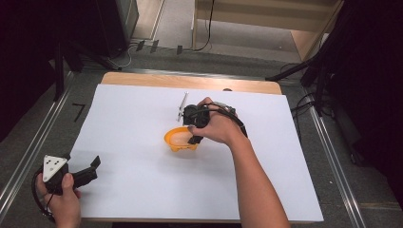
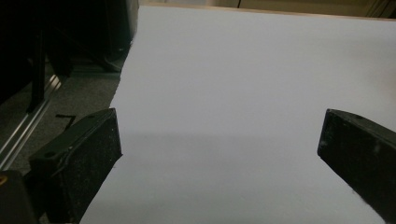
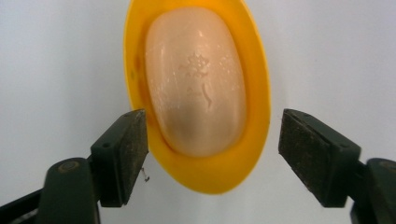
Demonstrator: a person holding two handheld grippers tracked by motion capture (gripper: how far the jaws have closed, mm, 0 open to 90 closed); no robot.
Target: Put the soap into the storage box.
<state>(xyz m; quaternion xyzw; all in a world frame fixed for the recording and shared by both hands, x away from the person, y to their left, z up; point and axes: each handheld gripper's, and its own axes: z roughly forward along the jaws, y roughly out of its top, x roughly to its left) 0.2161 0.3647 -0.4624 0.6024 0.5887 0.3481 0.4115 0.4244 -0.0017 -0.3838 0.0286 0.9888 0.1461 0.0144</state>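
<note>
White paper covers the table (image 1: 142, 142), and near its middle sits a yellow dish (image 3: 259, 116) holding a pale soap bar (image 3: 196, 79). The right hand-held gripper (image 3: 214, 154) hangs over it, jaws apart, straddling the dish's near end without pressing it; the left hand-held gripper (image 2: 219, 154) idles wide at the table's corner. Closing now could tip the shallow dish or skid the slick bar out (it looks wet). An embossed mark on the bar isn't legible.
</note>
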